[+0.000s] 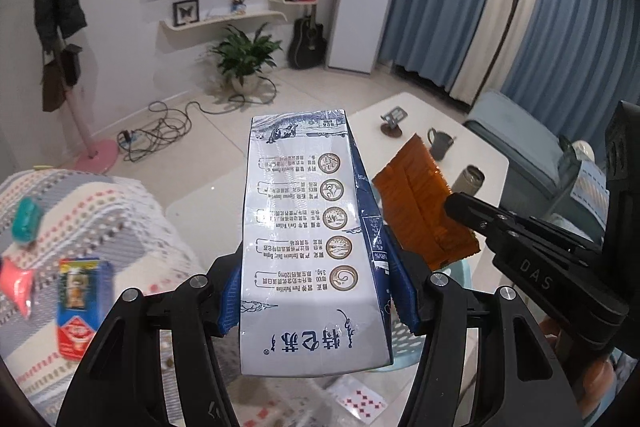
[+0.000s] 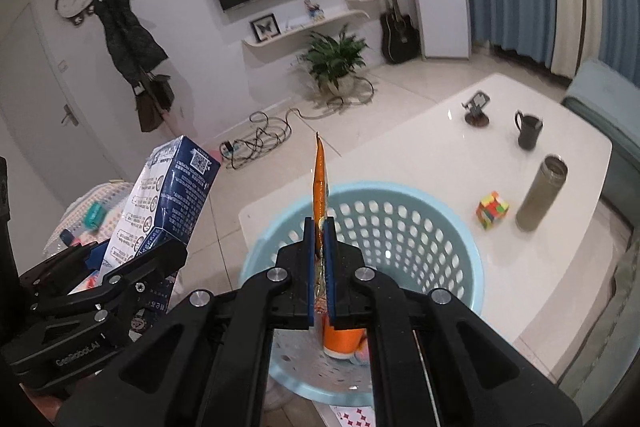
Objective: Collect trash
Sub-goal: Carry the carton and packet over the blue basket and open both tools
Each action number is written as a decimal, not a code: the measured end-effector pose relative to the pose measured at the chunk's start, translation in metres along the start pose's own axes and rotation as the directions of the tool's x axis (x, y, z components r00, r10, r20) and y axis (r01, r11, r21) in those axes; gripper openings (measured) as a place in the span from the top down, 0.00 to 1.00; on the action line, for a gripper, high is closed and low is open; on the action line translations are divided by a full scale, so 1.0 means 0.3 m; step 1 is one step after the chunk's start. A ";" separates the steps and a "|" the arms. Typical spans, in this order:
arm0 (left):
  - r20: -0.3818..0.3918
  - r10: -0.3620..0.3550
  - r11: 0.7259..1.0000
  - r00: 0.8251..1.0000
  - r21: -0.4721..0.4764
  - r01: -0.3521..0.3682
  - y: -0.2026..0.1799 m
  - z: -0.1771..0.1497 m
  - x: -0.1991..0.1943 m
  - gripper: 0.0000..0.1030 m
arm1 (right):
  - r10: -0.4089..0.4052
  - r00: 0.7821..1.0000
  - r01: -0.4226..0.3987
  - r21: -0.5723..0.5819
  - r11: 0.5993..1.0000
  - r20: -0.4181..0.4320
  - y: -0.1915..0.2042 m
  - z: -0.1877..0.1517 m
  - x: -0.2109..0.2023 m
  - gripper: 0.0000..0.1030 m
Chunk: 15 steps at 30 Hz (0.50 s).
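The left claw (image 1: 320, 291) is clenched on a white and blue milk carton (image 1: 308, 227). The carton sits between the two blue pads and its long axis runs forward, away from the camera, with the far end pointing toward the room; its printed text appears upside down. To the right, the right claw (image 2: 320, 267) grasps a flat orange wrapper (image 2: 320, 183). In the right wrist view the wrapper stands on edge between the pads, its long axis pointing forward and up. Below it is a light blue basket (image 2: 452, 227) on the white worktop (image 2: 400, 143), and inside the basket lies an orange cup (image 2: 344, 343).
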<state>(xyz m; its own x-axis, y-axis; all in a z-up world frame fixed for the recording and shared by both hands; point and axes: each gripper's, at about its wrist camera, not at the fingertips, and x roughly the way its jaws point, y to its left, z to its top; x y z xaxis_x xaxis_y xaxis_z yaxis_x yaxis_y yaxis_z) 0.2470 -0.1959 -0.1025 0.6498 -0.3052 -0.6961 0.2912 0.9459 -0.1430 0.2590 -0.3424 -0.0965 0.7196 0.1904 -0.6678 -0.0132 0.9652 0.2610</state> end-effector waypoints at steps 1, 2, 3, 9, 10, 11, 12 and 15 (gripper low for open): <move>-0.008 -0.004 1.000 1.000 0.003 0.004 -0.003 -0.004 0.013 0.44 | -0.001 1.000 0.001 0.011 1.000 -0.017 -0.017 -0.008 0.016 0.97; -0.017 -0.008 1.000 1.000 0.005 0.008 -0.008 -0.010 0.022 0.44 | 0.000 1.000 0.001 0.022 1.000 -0.029 -0.030 -0.015 0.028 0.97; -0.030 -0.012 1.000 0.999 0.006 0.013 -0.011 -0.015 0.036 0.44 | 0.002 0.999 -0.001 0.027 1.000 -0.038 -0.039 -0.020 0.038 0.97; -0.064 -0.033 0.999 0.997 0.014 0.034 -0.025 -0.029 0.083 0.43 | -0.013 0.997 0.018 0.058 0.998 -0.082 -0.084 -0.044 0.079 0.97; -0.066 -0.041 0.999 0.997 0.014 0.042 -0.026 -0.031 0.087 0.41 | -0.014 0.996 0.020 0.064 0.998 -0.087 -0.091 -0.044 0.082 0.97; -0.066 -0.046 0.999 0.997 0.014 0.047 -0.023 -0.034 0.088 0.36 | -0.010 0.996 0.017 0.072 0.997 -0.093 -0.098 -0.046 0.085 0.96; -0.064 -0.045 0.999 0.997 0.013 0.046 -0.028 -0.037 0.087 0.31 | -0.001 0.995 0.010 0.083 0.997 -0.102 -0.108 -0.050 0.091 0.96; -0.064 -0.047 0.999 0.997 0.003 0.047 -0.017 -0.043 0.083 0.27 | 0.013 0.992 0.000 0.098 0.995 -0.129 -0.123 -0.057 0.107 0.84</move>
<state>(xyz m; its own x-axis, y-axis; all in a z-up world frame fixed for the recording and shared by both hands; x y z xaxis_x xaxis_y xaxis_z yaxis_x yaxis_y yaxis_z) 0.2526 -0.2068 -0.1282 0.5893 -0.3417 -0.7321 0.3235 0.9301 -0.1737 0.2708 -0.3688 -0.1394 0.6238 0.2245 -0.7486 0.0544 0.9431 0.3282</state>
